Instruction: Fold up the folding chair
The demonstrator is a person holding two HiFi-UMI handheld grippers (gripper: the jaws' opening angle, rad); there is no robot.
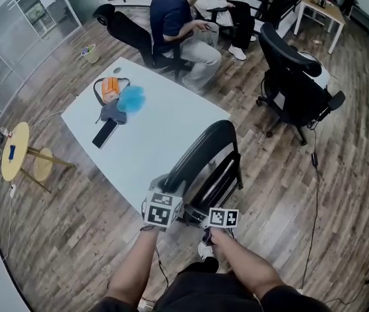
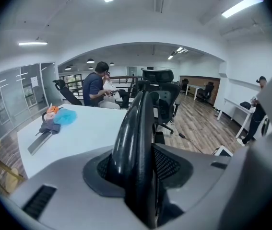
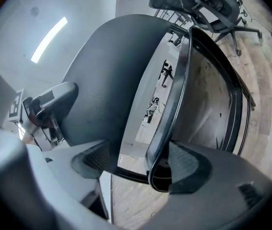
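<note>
The black folding chair [image 1: 207,158] stands against the near edge of the white table [image 1: 164,129], its seat drawn close to the backrest. My left gripper [image 1: 170,194] is shut on the backrest's curved edge [image 2: 136,128], which fills the gap between the pads in the left gripper view. My right gripper [image 1: 214,205] sits just to its right, lower on the chair. In the right gripper view the jaws [image 3: 140,159] straddle both parts: one pad lies on the dark backrest shell [image 3: 112,71], the other on the seat's rim [image 3: 174,109]. The chair's legs are hidden.
On the table lie an orange and blue bundle [image 1: 122,99] and a dark flat case [image 1: 104,133]. A person [image 1: 177,25] sits beyond the table. A black office chair [image 1: 298,83] stands at right, a small yellow round table [image 1: 12,151] at left.
</note>
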